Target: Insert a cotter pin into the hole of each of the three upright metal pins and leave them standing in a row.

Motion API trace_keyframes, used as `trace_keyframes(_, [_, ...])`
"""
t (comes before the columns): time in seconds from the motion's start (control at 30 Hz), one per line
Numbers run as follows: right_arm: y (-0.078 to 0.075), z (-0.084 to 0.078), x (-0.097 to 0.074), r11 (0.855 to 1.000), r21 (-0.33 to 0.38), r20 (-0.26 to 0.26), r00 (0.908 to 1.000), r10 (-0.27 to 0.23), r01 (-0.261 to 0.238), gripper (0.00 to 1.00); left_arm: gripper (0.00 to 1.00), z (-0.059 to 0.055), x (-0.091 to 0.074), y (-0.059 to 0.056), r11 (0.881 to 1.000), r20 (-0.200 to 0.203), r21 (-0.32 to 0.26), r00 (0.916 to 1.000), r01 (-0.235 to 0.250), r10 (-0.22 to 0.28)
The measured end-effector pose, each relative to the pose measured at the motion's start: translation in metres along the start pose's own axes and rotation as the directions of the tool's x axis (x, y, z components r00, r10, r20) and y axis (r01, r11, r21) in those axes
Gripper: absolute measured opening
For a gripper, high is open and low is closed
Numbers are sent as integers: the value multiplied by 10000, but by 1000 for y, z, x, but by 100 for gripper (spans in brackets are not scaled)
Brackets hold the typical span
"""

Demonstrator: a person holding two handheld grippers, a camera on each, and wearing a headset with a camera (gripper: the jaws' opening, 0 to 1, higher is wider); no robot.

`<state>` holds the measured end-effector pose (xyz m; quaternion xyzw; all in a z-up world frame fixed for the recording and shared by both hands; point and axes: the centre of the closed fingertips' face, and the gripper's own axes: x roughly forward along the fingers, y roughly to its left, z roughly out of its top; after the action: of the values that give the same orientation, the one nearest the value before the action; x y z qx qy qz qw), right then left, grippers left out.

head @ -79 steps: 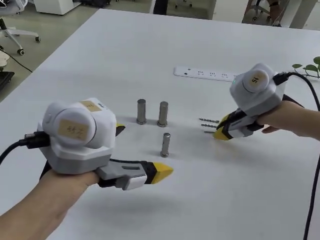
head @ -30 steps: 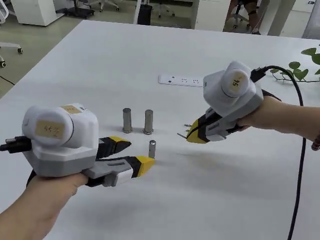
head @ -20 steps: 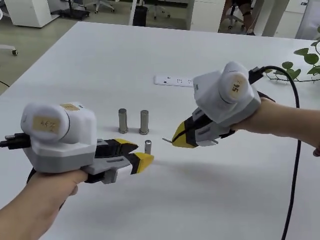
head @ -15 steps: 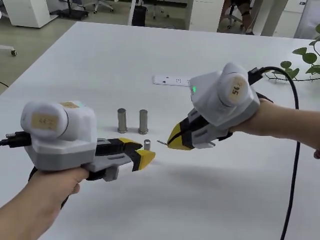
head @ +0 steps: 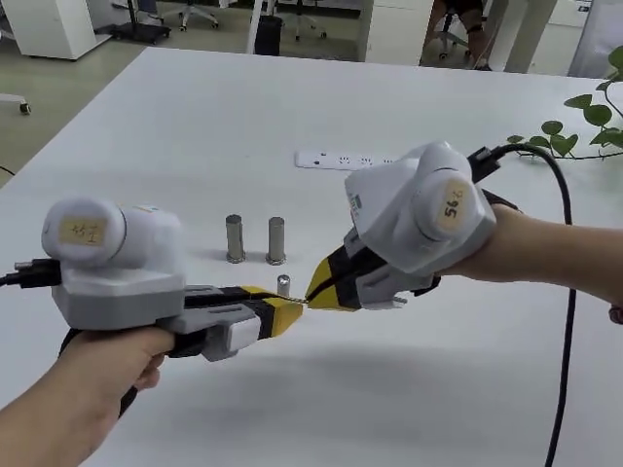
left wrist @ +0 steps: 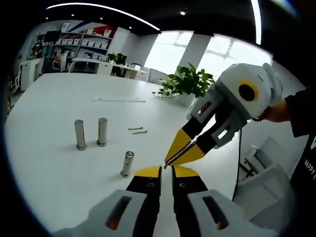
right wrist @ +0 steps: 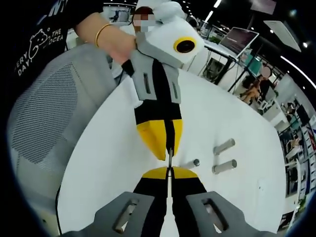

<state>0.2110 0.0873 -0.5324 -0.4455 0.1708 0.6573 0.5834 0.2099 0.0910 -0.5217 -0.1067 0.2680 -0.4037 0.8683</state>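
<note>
Our right gripper (head: 314,292) pinches the cotter pin (right wrist: 169,159). Our left gripper (head: 290,310), fingers narrow, seems to clamp its far end, likely re-gripping it for the front metal pin (head: 283,284) at twelve o'clock.

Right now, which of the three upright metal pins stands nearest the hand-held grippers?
The lone front pin, beside the tips of the left hand-held gripper and right hand-held gripper; the other two pins stand paired farther back.

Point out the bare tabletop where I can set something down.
Free: the near table between the person and the tongs, the stretch left of the rear metal pins, and the far side beyond the power strip. Crowded: around the front metal pin, where the left tongs and right tongs meet on a cotter pin.
</note>
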Motion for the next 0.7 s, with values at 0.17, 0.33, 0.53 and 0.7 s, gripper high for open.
trace_keyframes(0.17, [2, 1, 0, 9996, -294, -89, 10000, 29, -31, 0, 2, 0, 1, -1, 9999, 5, -129, 10000, 51, -51])
trace_keyframes(0.33, [5, 0, 1, 9994, -346, -126, 9999, 68, -72, 0, 0, -2, 1, 0, 9999, -95, -161, 9999, 30, -32])
trace_keyframes(0.53, [7, -1, 2, 9992, -373, -192, 9997, 117, -124, 0, 0, -4, 2, -2, 9997, -173, -236, 9998, 87, -91])
trace_keyframes(0.7, [7, -1, 1, 9998, -201, -216, 9998, 23, -27, 0, 0, -3, 3, -3, 9996, -168, 266, 9998, 100, -95])
